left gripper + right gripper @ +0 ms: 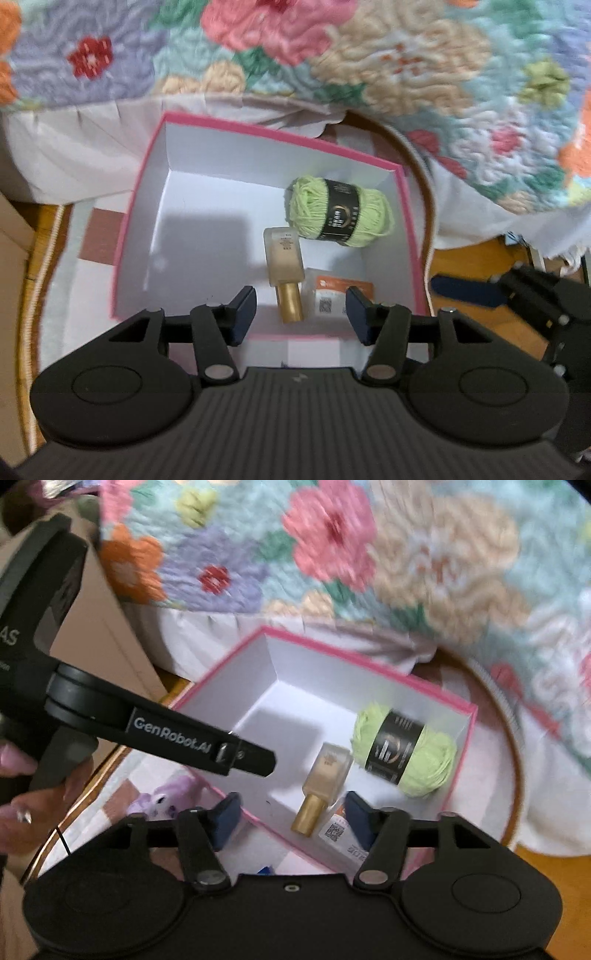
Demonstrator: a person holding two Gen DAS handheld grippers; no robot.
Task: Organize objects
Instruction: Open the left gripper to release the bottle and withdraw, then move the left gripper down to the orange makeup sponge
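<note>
A pink box [146, 158] with white inside stands on a rug; it also shows in the right wrist view [463, 753]. Inside lie a light green yarn ball [338, 210] [404, 751], a beige bottle with a gold cap [284, 267] [321, 786], and a small clear packet with an orange label [332, 295] [336, 829]. My left gripper [301, 314] is open and empty above the box's near edge. My right gripper [291, 818] is open and empty, also over the near edge. A purple toy [162, 799] lies on the rug left of the box.
A bed with a floral quilt [332, 55] and white skirt stands just behind the box. A cardboard box [107, 627] stands at the left. The round rug [55, 258] lies on a wooden floor [476, 266]. The left gripper's arm [166, 734] crosses the right wrist view.
</note>
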